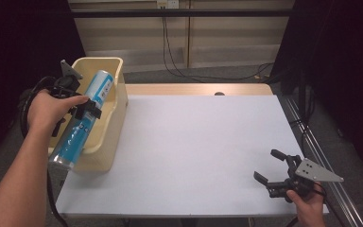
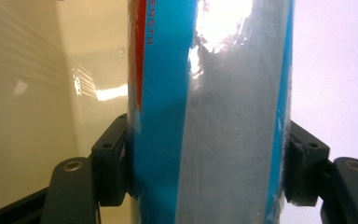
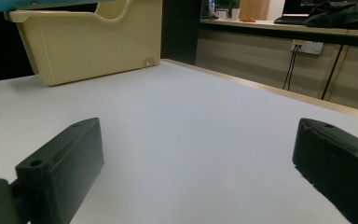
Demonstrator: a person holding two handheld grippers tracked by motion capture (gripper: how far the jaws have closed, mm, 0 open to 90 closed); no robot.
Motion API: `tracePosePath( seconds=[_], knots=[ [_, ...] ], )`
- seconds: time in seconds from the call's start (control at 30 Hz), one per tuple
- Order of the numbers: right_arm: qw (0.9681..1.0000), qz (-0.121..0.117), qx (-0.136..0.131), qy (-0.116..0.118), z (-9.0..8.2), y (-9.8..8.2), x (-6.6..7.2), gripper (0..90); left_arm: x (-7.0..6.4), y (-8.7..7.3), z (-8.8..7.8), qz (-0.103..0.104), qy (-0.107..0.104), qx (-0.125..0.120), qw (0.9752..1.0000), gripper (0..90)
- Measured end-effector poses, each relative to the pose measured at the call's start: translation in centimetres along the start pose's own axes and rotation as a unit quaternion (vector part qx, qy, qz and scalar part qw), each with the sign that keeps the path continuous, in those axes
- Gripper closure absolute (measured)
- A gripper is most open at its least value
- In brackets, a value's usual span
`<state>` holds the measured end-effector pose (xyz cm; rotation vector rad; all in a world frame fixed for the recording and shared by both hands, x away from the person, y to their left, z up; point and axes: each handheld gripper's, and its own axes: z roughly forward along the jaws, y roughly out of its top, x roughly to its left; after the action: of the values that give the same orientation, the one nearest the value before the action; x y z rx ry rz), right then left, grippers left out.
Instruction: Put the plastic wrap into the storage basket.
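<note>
Left tongs (image 1: pixel 86 109) clenched across a long blue-and-silver cylindrical tube (image 1: pixel 82 120) — tube tilted, lying over the cream plastic bin (image 1: pixel 115 101), bin at the white desk's (image 1: pixel 194 151) left edge, right tongs (image 1: pixel 270 165) released — well apart from the bin, low over the desk.

The white rectangular table top (image 1: pixel 194 151) lies open from near to far; a cream plastic bin (image 1: pixel 111 118) blocks its left edge.

Left gripper (image 1: pixel 86 109) clamps blue tube (image 1: pixel 82 120) over bin (image 1: pixel 116 101).
</note>
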<state>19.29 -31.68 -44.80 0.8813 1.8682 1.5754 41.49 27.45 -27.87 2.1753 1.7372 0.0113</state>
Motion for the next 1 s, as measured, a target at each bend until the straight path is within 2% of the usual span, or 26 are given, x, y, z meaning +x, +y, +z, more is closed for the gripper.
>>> tracePosePath(
  seconds=[0.1, 0.4, 0.6, 0.7, 1.0],
  knots=[
    [1.0000, 0.002, 0.001, -0.001, 0.0, -0.1, 0.0, 1.4, 0.0, 0.1, 0.1, 0.003, 0.006, 0.006, 1.0000, 32.1],
    [1.0000, 0.000, 0.000, -0.001, 0.0, 0.0, 0.0, 1.4, 0.0, 0.3, 0.6, -0.010, 0.025, 0.012, 0.9996, 32.0],
    [1.0000, 0.001, 0.002, 0.000, 0.1, 0.0, 0.0, 1.4, 0.0, 0.4, 0.9, -0.009, 0.027, 0.020, 0.9994, 32.0],
    [1.0000, 0.000, 0.002, 0.002, 0.1, -0.1, 0.1, 1.4, -0.1, 0.4, 1.3, -0.014, 0.035, 0.019, 0.9991, 32.0],
    [1.0000, 0.000, 0.002, 0.002, 0.2, -0.1, 0.0, 1.4, 0.0, 0.6, 1.4, -0.021, 0.038, 0.028, 0.9987, 31.9]
  ],
)
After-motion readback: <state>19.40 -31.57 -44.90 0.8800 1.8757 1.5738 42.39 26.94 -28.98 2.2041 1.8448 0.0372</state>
